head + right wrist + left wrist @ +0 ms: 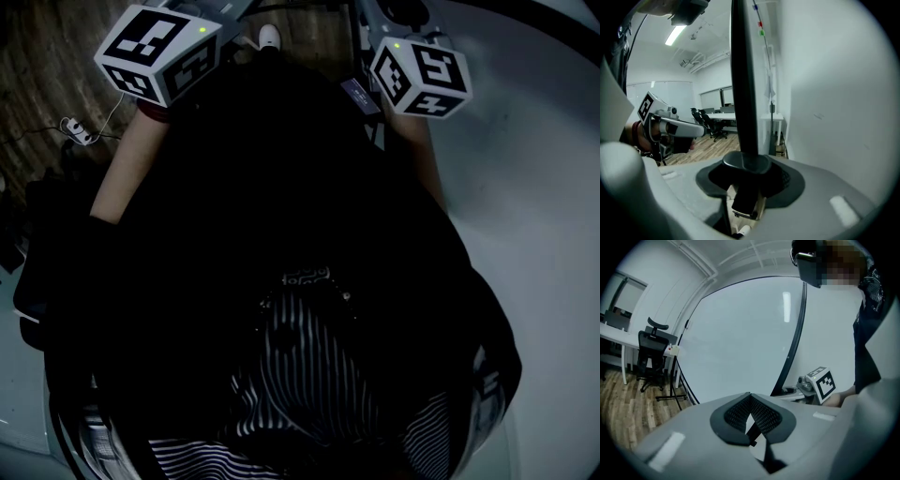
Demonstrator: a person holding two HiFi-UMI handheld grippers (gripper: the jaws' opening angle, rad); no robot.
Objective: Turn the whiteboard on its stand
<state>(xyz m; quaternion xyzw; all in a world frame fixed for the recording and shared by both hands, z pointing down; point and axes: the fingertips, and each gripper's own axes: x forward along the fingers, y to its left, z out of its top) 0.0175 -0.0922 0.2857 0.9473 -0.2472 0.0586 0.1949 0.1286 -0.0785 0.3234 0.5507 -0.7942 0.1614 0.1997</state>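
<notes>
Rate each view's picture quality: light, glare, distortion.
Head view: badly underexposed, dark clothing fills the picture. Left gripper view: fisheye bows the whiteboard edge, with a lamp's glare on the board. Right gripper view: black vignette at the corners, ceiling lamp blown out.

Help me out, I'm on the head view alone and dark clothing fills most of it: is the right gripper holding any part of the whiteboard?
Observer: Yes. In the right gripper view, the right gripper is closed on the whiteboard's black frame edge, which runs upright between its jaws.
Operator: And the left one, is it gripping the board too?
Observer: No. The left gripper view shows the left gripper with its jaws together at the tips and nothing between them. It points at the white board surface.
</notes>
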